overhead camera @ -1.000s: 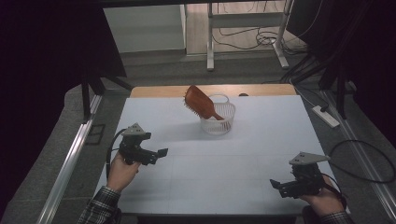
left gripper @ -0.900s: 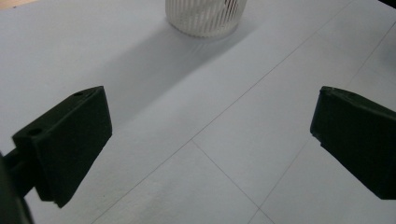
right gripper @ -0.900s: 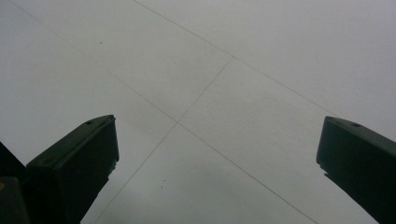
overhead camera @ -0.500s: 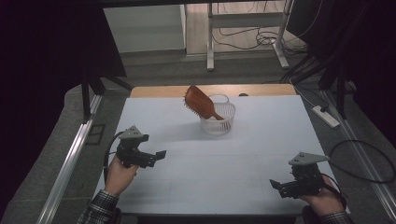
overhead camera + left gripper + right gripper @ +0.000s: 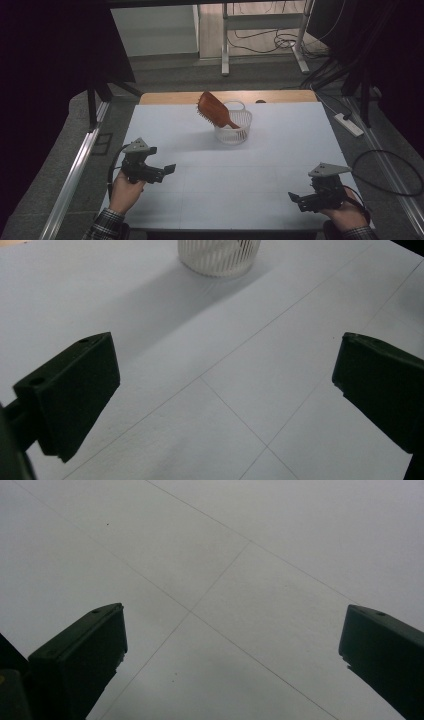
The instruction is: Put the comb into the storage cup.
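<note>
A brown hairbrush (image 5: 214, 110) stands handle-down in a white slatted basket (image 5: 233, 128) at the far middle of the white table (image 5: 280, 150), its bristled head leaning out to the left. My left gripper (image 5: 166, 170) hovers over the near left of the table, held in a hand, and is open. In the left gripper view the left gripper (image 5: 225, 385) has its jaws wide apart with nothing between them, and the basket (image 5: 220, 255) lies ahead. My right gripper (image 5: 296, 197) sits at the near right, open. The right gripper (image 5: 232, 645) faces bare tabletop.
A wooden strip (image 5: 170, 97) runs along the table's far edge. A metal rail (image 5: 75, 175) lies along the floor at the left. On the floor at the right are a white power strip (image 5: 349, 125) and a looping black cable (image 5: 385, 170).
My left gripper has drawn back a little toward the person and to the left. The right gripper, the brush and the basket have not moved.
</note>
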`<act>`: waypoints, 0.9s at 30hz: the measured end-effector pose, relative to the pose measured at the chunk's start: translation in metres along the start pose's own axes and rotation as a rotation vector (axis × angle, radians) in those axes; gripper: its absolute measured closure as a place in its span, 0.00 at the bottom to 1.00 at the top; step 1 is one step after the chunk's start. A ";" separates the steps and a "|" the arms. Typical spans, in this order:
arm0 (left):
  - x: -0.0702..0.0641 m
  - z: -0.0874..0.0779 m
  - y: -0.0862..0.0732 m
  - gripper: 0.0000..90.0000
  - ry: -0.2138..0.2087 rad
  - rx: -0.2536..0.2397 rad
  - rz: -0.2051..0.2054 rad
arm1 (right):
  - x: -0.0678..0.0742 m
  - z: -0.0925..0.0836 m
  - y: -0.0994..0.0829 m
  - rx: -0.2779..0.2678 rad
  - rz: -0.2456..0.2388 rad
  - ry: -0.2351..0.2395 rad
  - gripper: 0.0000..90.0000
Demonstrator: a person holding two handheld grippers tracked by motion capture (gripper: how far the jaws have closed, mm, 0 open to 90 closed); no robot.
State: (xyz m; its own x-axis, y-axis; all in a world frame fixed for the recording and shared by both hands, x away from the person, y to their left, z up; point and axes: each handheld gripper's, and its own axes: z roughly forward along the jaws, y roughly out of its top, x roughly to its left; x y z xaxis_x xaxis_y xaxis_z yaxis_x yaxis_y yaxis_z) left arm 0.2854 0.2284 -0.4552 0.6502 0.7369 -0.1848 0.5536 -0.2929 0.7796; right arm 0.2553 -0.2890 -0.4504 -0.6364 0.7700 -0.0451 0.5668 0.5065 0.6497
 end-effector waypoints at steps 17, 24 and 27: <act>-0.002 -0.010 -0.009 0.00 0.015 -0.009 -0.013 | 0.000 0.000 0.000 0.001 0.001 -0.002 0.00; -0.003 -0.013 -0.013 0.00 0.018 -0.014 -0.020 | 0.000 0.000 0.000 0.001 0.001 -0.003 0.00; -0.004 -0.014 -0.014 0.00 0.021 -0.013 -0.022 | 0.000 0.000 0.000 0.000 0.001 -0.003 0.00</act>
State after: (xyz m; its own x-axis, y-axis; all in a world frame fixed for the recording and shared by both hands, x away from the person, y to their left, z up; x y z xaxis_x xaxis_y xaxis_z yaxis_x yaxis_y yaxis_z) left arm 0.2674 0.2383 -0.4572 0.6271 0.7556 -0.1895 0.5605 -0.2687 0.7834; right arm 0.2548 -0.2892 -0.4504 -0.6339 0.7720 -0.0469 0.5677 0.5056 0.6497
